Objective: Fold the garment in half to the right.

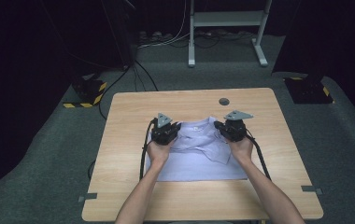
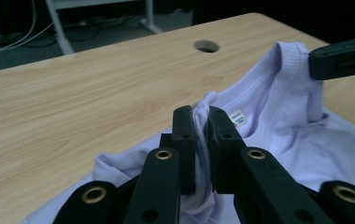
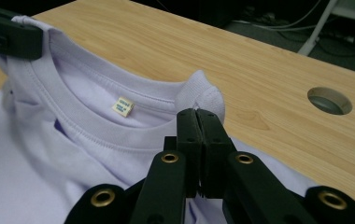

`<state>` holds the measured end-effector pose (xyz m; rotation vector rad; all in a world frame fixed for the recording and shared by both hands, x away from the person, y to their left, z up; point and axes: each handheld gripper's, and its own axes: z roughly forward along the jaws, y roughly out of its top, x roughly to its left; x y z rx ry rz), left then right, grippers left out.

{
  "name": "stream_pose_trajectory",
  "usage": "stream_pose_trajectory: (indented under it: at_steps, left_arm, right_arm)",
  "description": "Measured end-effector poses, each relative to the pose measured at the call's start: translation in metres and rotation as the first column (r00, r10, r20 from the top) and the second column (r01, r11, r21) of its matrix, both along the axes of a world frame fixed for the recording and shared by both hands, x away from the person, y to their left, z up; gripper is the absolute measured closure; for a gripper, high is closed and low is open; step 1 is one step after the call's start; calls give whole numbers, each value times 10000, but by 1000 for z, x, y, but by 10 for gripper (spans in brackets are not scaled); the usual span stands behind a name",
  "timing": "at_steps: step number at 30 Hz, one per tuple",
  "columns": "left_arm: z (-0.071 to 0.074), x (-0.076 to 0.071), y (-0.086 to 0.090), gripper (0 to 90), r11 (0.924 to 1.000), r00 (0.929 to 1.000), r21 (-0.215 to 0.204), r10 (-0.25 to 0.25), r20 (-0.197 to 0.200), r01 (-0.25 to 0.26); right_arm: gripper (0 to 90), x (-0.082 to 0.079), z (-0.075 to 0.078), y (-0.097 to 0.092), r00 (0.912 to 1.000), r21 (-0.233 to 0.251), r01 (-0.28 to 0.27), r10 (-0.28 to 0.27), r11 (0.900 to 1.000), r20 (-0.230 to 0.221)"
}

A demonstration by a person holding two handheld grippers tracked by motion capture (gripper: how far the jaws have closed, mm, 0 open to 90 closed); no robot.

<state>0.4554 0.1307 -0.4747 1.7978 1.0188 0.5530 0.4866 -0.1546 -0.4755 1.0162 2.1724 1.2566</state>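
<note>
High view: left gripper [image 1: 172,132] and right gripper [image 1: 223,129] each pinch the soft lilac T-shirt's [image 1: 199,158] ribbed collar.

Soft matt lilac cloth T-shirt [image 1: 199,156] lies on a smooth, pale wood-grain table [image 1: 133,112].

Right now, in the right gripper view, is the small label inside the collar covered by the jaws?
No, the label lies bare inside the collar, left of the right gripper.

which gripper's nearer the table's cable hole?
Right. The right gripper, shut on the shirt collar, sits just below the hole; the left gripper, also clamping the collar, is further left.
</note>
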Motion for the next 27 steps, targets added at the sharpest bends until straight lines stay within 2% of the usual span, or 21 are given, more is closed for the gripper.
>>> stream_pose_trajectory:
  at_steps: [3, 4, 6, 7, 9, 12, 16, 18, 20, 22, 23, 25, 27]
  left_arm:
    - [-4, -16, 3, 825, 9990, 9990, 86, -428, -89, 429]
    - [-8, -22, 4, 825, 9982, 9980, 180, -563, -305, 568]
    - [-16, -30, 5, 824, 9967, 9957, 347, -709, -597, 730]
    - [-22, -35, 5, 824, 9950, 9937, 557, -780, -800, 826]
    - [-31, -41, 6, 823, 9931, 9899, 756, -808, -1164, 900]
    - [-44, -46, 6, 822, 9906, 9860, 1036, -734, -1496, 895]
    - [-59, -46, 3, 811, 9828, 9872, 1633, -628, -1462, 868]
    - [-62, -45, 4, 803, 9870, 9887, 1423, -546, -1397, 747]
    - [-62, -45, 4, 789, 9873, 9893, 1411, -542, -1357, 734]
    - [-59, -47, 4, 697, 9896, 9897, 1200, -637, -1280, 792]
    - [-56, -50, 5, 642, 9925, 9906, 903, -713, -1171, 821]
    - [-46, -54, 7, 534, 9972, 9956, 432, -578, -739, 611]
    - [-33, -54, 10, 413, 9998, 9996, -33, -204, -216, 204]
  right_arm:
    - [884, -20, 1, -5, 9990, -289, -353, 360, 9990, 247]
    - [884, -25, 0, -6, 9987, -340, -424, 433, 9985, 250]
    - [885, -38, -7, -9, 9977, -528, -671, 677, 9963, 92]
    - [884, -42, -11, -10, 9973, -620, -736, 738, 9954, 21]
    - [885, -52, -23, -10, 9955, -953, -937, 918, 9910, -240]
    - [884, -61, -41, -10, 9932, -1278, -1070, 1000, 9860, -598]
    - [884, -61, -60, -11, 9920, -1360, -1005, 886, 9856, -902]
    - [883, -60, -62, -12, 9928, -1160, -952, 857, 9887, -842]
    - [867, -60, -62, -12, 9932, -1177, -945, 855, 9885, -793]
    - [739, -62, -60, -13, 9935, -1131, -952, 873, 9890, -732]
    - [683, -62, -58, -14, 9933, -993, -956, 883, 9905, -748]
    - [580, -66, -49, -19, 9945, -463, -868, 838, 9952, -630]
    - [469, -66, -39, -25, 9971, 56, -642, 644, 9979, -406]
